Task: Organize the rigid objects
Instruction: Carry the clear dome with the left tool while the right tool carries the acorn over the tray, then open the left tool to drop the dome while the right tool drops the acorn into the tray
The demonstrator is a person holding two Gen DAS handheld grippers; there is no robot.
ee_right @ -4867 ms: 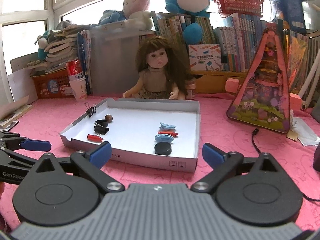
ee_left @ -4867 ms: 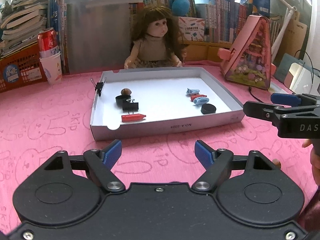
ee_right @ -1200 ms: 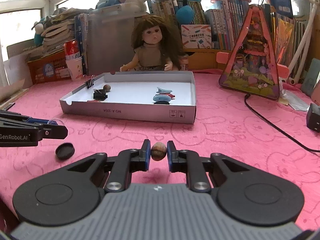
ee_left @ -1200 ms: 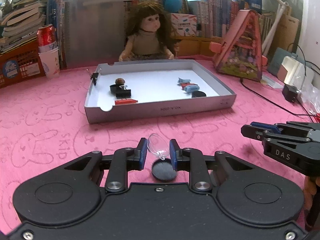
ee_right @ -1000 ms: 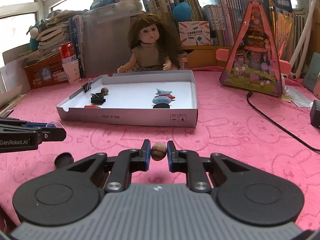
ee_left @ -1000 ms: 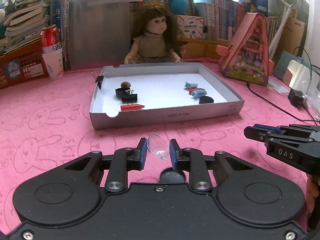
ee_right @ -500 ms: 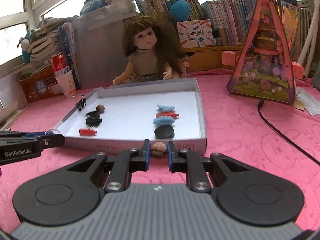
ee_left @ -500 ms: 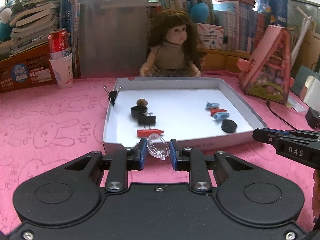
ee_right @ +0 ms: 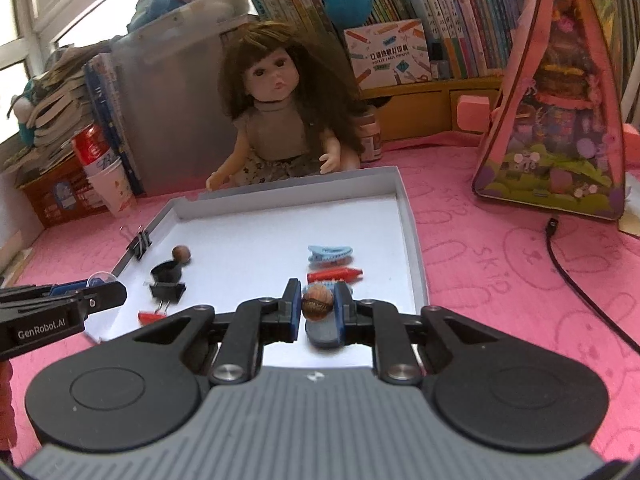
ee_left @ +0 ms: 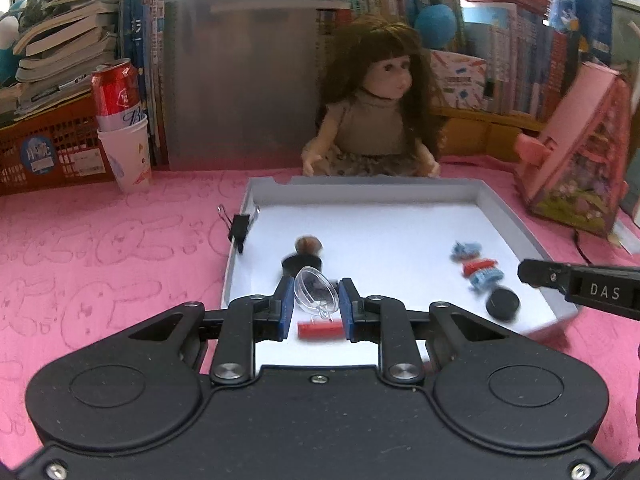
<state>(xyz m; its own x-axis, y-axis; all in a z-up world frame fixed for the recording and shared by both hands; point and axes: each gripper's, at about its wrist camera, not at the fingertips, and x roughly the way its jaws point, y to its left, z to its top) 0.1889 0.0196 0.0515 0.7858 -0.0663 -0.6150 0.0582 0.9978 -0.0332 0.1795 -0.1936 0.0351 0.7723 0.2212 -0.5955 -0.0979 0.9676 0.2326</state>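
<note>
A pink counter (ee_left: pixel 100 248) carries a white tray (ee_right: pixel 408 216). Over its near edge, the left gripper (ee_left: pixel 316 300) has its jaws pinching a clear cup (ee_left: pixel 316 290), with the red crayon (ee_left: pixel 320 330) at six o'clock. The right gripper (ee_right: pixel 317 306) pinches a brown nut (ee_right: pixel 317 302); the other nut (ee_right: pixel 181 254) lies at ten o'clock, nearer the left.

"DAS" is printed in white letters on the black body of the right gripper (ee_left: pixel 524 272), as it is seen from the left wrist view. "GenRobot.AI" is printed in white on the side of the left gripper (ee_right: pixel 118 292), seen from the right wrist view. "SKIP" is drawn into the pink table cover (ee_right: pixel 492 256). Chinese characters are printed on a small white box (ee_right: pixel 387 54) on the shelf, but they are too small to be read.
</note>
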